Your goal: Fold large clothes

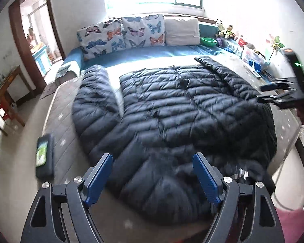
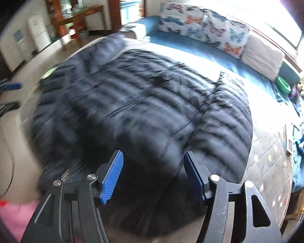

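Observation:
A black quilted puffer jacket [image 1: 172,105] lies spread flat on the bed [image 1: 60,109]. One sleeve [image 1: 95,101] stretches out to the left, and the other [image 1: 229,75] lies along the right side. In the left wrist view my left gripper [image 1: 153,162] hangs open over the jacket's near edge, with nothing pinched between its blue pads. My right gripper [image 1: 267,93] shows at the right edge. In the right wrist view the right gripper [image 2: 153,158] is also open over the jacket [image 2: 131,101], apart from the cloth. The left gripper [image 2: 11,95] shows at the far left.
A phone [image 1: 43,154] lies on the mattress at the near left. Butterfly pillows [image 1: 121,34], a plain cushion and a green bowl [image 1: 208,41] line the far side. Toys and clutter [image 2: 303,141] fill the right edge. A wooden table [image 1: 4,93] stands by the doorway.

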### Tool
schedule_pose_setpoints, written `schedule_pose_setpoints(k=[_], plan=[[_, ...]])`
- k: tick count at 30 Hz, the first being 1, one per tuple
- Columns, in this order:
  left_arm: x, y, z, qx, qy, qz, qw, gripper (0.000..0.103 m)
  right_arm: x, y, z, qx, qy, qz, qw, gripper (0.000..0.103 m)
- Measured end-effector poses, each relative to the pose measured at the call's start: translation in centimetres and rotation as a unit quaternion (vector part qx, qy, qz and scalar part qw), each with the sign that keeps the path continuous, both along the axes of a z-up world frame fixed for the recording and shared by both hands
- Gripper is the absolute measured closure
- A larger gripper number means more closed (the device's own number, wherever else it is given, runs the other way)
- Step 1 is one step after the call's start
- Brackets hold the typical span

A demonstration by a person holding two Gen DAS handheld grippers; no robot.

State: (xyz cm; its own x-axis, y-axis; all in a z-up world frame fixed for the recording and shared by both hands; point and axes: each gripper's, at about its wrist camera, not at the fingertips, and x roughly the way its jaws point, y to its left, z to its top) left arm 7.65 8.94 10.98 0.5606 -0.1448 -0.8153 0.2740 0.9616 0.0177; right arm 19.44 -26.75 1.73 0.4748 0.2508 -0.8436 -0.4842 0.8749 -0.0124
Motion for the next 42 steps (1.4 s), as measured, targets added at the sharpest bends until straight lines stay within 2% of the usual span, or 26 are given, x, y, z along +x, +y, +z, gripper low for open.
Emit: schedule_pose_setpoints(k=[2, 4, 6, 10, 12, 13, 15, 17, 18, 20, 22, 25, 26, 27, 30, 32, 36, 38, 39, 40, 41, 42], plan=[[3.0, -1.1, -0.6, -0.004, 0.011, 0.000, 0.9999, 0.016, 3.7, -0.1, -1.2, 0.002, 0.010, -0.024, 1.000, 0.035], [6.2, -1.6, -1.3, -0.010, 0.022, 0.001, 0.9997, 0.016, 7.1, -0.9, -2.4, 0.028, 0.055, -0.038, 0.997, 0.035], [9.0, -2.6, -2.4, -0.013, 0.032, 0.000, 0.9994, 0.016, 10.2, -1.4, -3.5, 0.038, 0.072, -0.071, 0.994, 0.035], [13.5, -3.1, -4.5, -0.019, 0.047, -0.007, 0.9987, 0.016, 13.9, -1.7, -6.4, 0.121, 0.152, -0.062, 0.979, 0.035], [15.5, -3.1, -6.1, -0.019, 0.069, -0.002, 0.9974, 0.016, 14.3, -1.5, -7.9, 0.097, 0.168, -0.072, 0.978, 0.035], [16.3, -3.0, -7.1, -0.015, 0.080, 0.004, 0.9966, 0.016, 14.6, -1.7, -8.7, 0.068, 0.168, -0.084, 0.980, 0.039], [17.1, -2.8, -8.7, -0.012, 0.095, 0.007, 0.9954, 0.016, 14.5, -3.1, -9.6, 0.032, 0.167, -0.112, 0.979, 0.064], [17.6, -2.3, -10.3, -0.002, 0.104, 0.014, 0.9944, 0.016, 14.2, -5.4, -9.9, 0.023, 0.163, -0.147, 0.975, 0.075], [18.0, -1.9, -11.2, 0.006, 0.111, 0.020, 0.9936, 0.016, 14.0, -6.5, -10.0, 0.026, 0.165, -0.164, 0.972, 0.075], [18.7, -1.1, -12.5, 0.001, 0.126, 0.030, 0.9916, 0.016, 13.7, -9.1, -10.6, 0.019, 0.175, -0.220, 0.959, 0.075], [19.3, -0.6, -13.2, -0.004, 0.134, 0.037, 0.9903, 0.016, 13.6, -10.4, -11.1, 0.042, 0.187, -0.236, 0.953, 0.074], [20.8, 0.0, -13.2, -0.007, 0.137, 0.047, 0.9894, 0.016, 13.6, -10.2, -10.6, 0.055, 0.168, -0.231, 0.957, 0.068], [21.3, 0.1, -13.0, -0.004, 0.134, 0.049, 0.9897, 0.016, 13.7, -9.9, -10.4, 0.065, 0.160, -0.226, 0.959, 0.058], [21.9, 0.3, -12.8, 0.000, 0.128, 0.054, 0.9904, 0.016, 13.7, -9.6, -10.3, 0.074, 0.159, -0.223, 0.959, 0.044], [23.7, 1.7, -12.7, -0.019, 0.134, 0.072, 0.9882, 0.016, 14.4, -8.6, -10.5, 0.105, 0.161, -0.216, 0.957, 0.042], [25.1, 2.4, -13.4, -0.037, 0.150, 0.080, 0.9847, 0.016, 15.2, -7.9, -11.5, 0.123, 0.168, -0.205, 0.956, 0.034], [27.2, 2.2, -14.9, -0.028, 0.162, 0.072, 0.9837, 0.019, 16.3, -6.6, -12.5, 0.092, 0.176, -0.203, 0.959, 0.032], [27.9, 1.6, -15.7, -0.039, 0.174, 0.054, 0.9825, 0.019, 16.9, -5.9, -12.4, 0.084, 0.167, -0.195, 0.963, 0.031], [28.1, 1.3, -16.0, -0.040, 0.176, 0.050, 0.9823, 0.021, 16.8, -5.9, -12.6, 0.082, 0.167, -0.192, 0.964, 0.029], [28.4, 0.9, -16.4, -0.040, 0.177, 0.043, 0.9824, 0.032, 17.1, -5.5, -12.6, 0.082, 0.166, -0.190, 0.964, 0.029], [28.6, 0.5, -16.8, -0.033, 0.178, 0.042, 0.9825, 0.034, 17.3, -5.1, -12.6, 0.082, 0.165, -0.188, 0.965, 0.030], [28.7, 0.3, -16.9, -0.027, 0.172, 0.043, 0.9837, 0.037, 17.4, -5.0, -12.6, 0.081, 0.162, -0.185, 0.966, 0.037]])
